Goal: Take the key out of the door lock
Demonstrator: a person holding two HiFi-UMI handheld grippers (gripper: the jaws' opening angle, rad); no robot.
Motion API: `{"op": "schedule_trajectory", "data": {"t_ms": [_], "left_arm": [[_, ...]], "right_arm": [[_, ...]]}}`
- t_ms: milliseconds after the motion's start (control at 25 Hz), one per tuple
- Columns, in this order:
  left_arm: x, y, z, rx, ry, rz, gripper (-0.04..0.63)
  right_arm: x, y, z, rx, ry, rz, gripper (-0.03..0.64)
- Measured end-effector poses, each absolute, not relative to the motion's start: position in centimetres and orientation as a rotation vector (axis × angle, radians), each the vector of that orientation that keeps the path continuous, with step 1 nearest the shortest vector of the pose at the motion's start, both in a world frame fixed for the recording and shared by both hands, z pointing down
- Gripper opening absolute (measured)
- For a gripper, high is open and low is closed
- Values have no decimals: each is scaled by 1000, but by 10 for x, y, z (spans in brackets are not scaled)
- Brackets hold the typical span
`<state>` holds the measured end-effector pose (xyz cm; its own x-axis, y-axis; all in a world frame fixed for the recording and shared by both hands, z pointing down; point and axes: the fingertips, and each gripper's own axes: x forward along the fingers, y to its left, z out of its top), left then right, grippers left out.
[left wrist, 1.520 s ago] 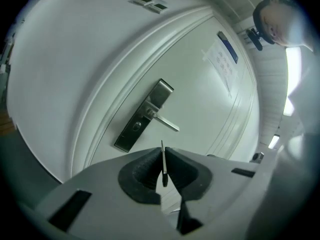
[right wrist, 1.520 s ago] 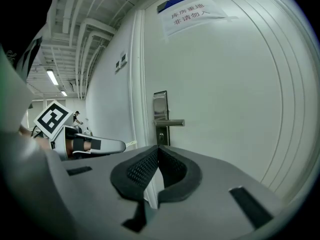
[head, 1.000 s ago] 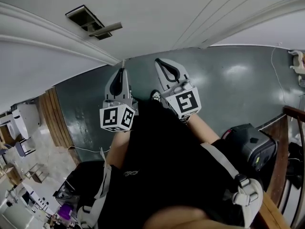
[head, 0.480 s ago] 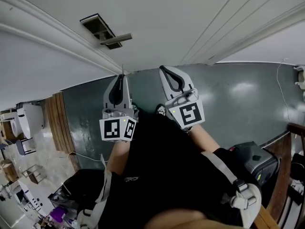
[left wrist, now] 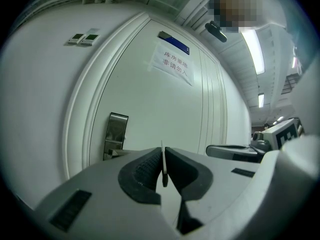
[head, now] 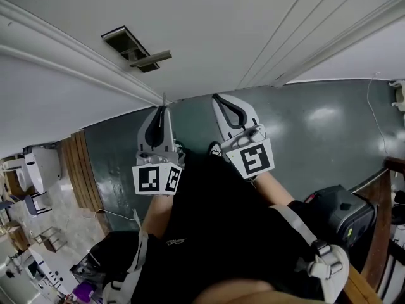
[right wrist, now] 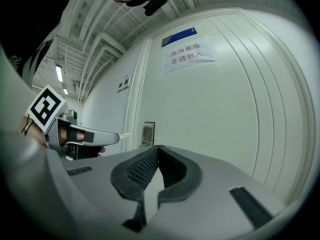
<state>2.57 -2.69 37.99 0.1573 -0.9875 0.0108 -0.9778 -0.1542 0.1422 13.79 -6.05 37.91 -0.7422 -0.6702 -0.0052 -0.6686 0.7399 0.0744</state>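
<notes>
The left gripper [left wrist: 163,153] is clamped tight on the key [left wrist: 163,168]; its thin blade pokes past the tips, clear of the lock plate [left wrist: 115,133] on the white door [left wrist: 165,109]; the right gripper [right wrist: 157,149], pinched shut on nothing, hovers alongside.

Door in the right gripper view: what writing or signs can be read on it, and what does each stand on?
"库房重地": upper row, red print, on the white paper sheet stuck on the door.
"非请勿入": lower row of the same sheet.
Blue plate above the sheet: too small to read.
</notes>
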Motion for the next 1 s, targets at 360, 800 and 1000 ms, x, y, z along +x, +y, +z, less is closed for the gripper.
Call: {"op": "schedule_trajectory", "data": {"t_ms": [360,800,1000], "left_arm": [[24,-16,378,2304,-1961,-106,37],[18,-10,379,2288,-1974,-135,37],[19,-11,377,2286,-1977,-142,37]], "right_arm": [[128,-54,376,1092,-2926,-111,8],[120,-47,376,1078,-2929,-134,8],[124,-46,374,1078,-2919,-148,8]]}}
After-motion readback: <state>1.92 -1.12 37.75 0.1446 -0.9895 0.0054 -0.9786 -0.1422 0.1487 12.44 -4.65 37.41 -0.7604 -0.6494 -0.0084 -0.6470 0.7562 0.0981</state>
